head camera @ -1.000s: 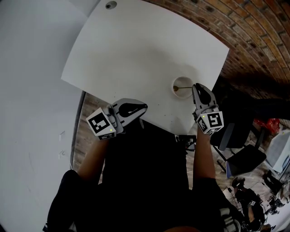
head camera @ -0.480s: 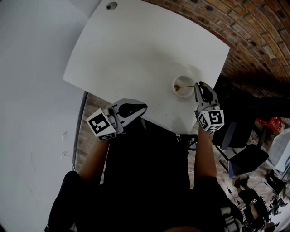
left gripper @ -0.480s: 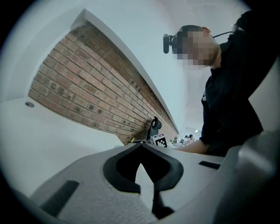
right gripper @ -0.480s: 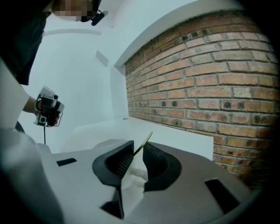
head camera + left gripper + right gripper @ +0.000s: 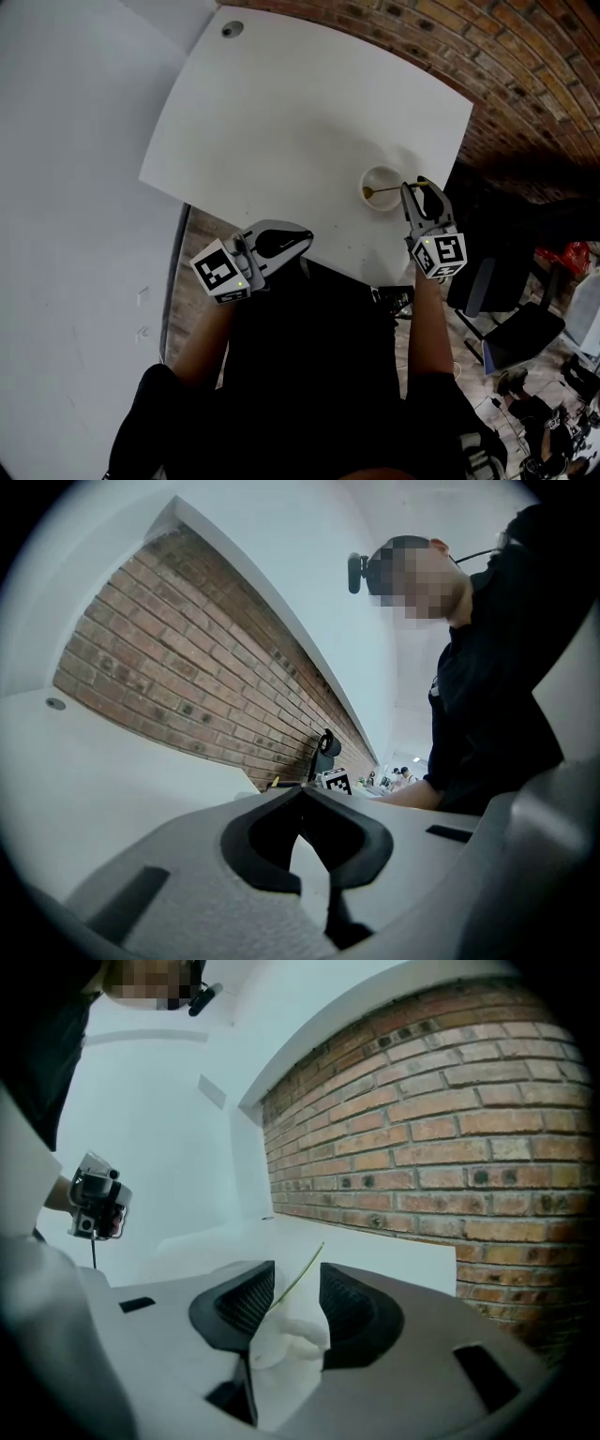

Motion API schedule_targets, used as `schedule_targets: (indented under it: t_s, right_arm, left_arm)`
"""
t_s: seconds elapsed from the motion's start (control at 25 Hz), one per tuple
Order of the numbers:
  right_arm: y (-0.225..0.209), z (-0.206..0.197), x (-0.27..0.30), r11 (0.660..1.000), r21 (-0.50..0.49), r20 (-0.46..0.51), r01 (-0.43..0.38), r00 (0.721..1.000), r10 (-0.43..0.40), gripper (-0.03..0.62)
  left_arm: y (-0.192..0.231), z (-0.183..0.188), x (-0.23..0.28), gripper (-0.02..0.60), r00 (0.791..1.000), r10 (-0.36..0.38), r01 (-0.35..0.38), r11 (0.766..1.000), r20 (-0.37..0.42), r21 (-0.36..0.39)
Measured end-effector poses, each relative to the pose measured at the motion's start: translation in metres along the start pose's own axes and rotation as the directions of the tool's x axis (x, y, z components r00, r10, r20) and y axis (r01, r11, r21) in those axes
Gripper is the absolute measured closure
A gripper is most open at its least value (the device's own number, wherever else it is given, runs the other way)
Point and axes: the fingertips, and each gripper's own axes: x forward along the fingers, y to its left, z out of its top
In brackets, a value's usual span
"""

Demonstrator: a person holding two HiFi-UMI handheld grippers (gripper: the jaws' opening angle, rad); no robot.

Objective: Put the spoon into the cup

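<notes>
Spoon (image 5: 386, 189) in cup (image 5: 382, 170); your right hand-held gripper (image 5: 417, 185) just opened round its handle
Likely light, thin, slippery: grip mid-handle; left hand-held gripper (image 5: 302, 239) clenched

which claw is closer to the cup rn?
Right. The right claw is right beside the cup; its jaws have just been opening, with the spoon handle loose between them. The left claw hangs well away, off the table's near edge.
</notes>
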Motion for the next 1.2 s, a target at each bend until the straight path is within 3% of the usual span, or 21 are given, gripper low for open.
schedule_targets:
  t_s: [0.28, 0.48, 0.72, 0.88, 1.2]
  right_arm:
    - [-0.002, 0.022, -0.014, 1.0, -0.009, 0.057, 0.018, 0.998, -0.018, 0.436]
    - [-0.004, 0.058, -0.032, 0.998, -0.047, 0.138, 0.047, 0.99, -0.04, 0.432]
    - [0.004, 0.107, -0.057, 0.993, -0.105, 0.238, 0.062, 0.971, -0.035, 0.433]
    - [0.015, 0.136, -0.084, 0.984, -0.16, 0.284, 0.082, 0.958, -0.033, 0.433]
    - [0.048, 0.167, -0.133, 0.963, -0.226, 0.305, 0.149, 0.949, -0.075, 0.517]
  left_arm:
    - [-0.004, 0.005, -0.005, 0.565, 1.0, -0.001, 0.001, 1.0, 0.014, 0.028]
    - [-0.007, 0.01, -0.003, 0.565, 1.0, -0.007, 0.007, 0.999, 0.001, 0.042]
    - [-0.008, 0.026, 0.001, 0.565, 1.0, -0.02, 0.021, 0.993, -0.004, 0.115]
    - [-0.019, 0.042, 0.004, 0.565, 0.998, -0.062, 0.057, 0.985, 0.026, 0.161]
    - [-0.029, 0.064, 0.005, 0.565, 0.986, -0.161, 0.15, 0.965, 0.037, 0.213]
